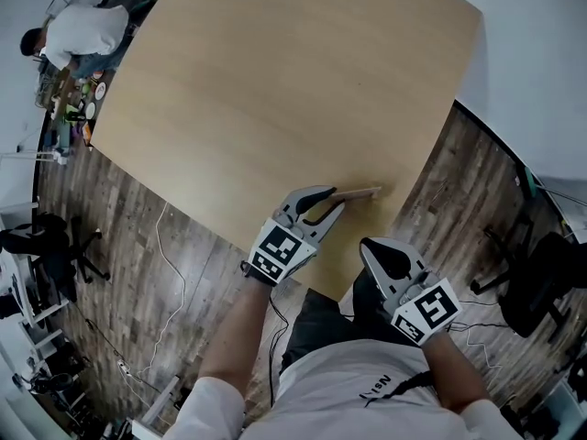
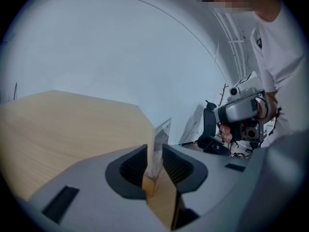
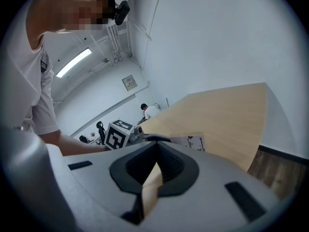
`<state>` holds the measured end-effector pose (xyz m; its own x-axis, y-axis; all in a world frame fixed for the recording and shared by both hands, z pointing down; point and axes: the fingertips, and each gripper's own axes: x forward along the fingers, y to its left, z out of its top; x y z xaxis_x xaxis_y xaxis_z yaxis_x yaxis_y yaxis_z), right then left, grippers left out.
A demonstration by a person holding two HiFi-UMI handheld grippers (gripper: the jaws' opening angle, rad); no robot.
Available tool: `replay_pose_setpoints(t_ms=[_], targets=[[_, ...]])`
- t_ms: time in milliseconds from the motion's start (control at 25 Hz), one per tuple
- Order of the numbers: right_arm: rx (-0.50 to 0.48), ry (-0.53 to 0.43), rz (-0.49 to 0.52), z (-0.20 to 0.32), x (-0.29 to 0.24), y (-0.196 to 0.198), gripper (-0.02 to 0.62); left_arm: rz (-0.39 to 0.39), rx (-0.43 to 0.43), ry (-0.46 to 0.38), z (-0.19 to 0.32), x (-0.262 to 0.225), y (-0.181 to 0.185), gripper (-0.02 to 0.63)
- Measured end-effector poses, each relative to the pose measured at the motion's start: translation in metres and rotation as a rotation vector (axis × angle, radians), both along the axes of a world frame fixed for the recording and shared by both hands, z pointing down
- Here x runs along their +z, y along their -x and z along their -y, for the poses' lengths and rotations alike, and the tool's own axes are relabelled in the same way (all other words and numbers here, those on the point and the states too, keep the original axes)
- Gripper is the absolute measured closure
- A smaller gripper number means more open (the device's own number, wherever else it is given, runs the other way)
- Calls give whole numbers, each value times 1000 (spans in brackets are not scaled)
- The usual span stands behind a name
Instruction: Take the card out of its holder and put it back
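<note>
A wooden card holder (image 1: 358,193) stands near the front edge of the light wooden table (image 1: 275,81), with a clear printed card (image 2: 161,139) upright in its base (image 2: 148,183). My left gripper (image 1: 328,202) is shut on the near end of the holder, its pads (image 2: 139,166) pressing either side of the card. Off the table's front corner, over my lap, my right gripper (image 1: 369,248) hangs shut and holds nothing. From the right gripper view the card (image 3: 191,141) shows just beyond the closed jaws of the right gripper (image 3: 157,146).
The table's front edge runs right below the holder, and its right corner (image 1: 404,200) is close by. A person in a white shirt (image 1: 84,30) sits at a cluttered desk at the far left. Office chairs (image 1: 541,287) and cables (image 1: 170,264) are on the wood floor.
</note>
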<state>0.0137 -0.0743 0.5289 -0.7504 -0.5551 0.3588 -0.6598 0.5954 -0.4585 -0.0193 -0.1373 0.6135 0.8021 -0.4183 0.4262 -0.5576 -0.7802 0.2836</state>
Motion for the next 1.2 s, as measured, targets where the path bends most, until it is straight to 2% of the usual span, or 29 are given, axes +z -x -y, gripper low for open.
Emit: replay_pose_setpoints(t_ms=[520, 680, 1200], targets=[[5, 9, -2, 1, 8, -5, 581, -23, 10, -34, 4, 2, -10, 534], [10, 0, -2, 2, 4, -3, 581, -36, 13, -30, 3, -1, -9, 580], [33, -49, 10, 9, -21, 2, 582, -26, 9, -82, 18, -40, 0, 580]])
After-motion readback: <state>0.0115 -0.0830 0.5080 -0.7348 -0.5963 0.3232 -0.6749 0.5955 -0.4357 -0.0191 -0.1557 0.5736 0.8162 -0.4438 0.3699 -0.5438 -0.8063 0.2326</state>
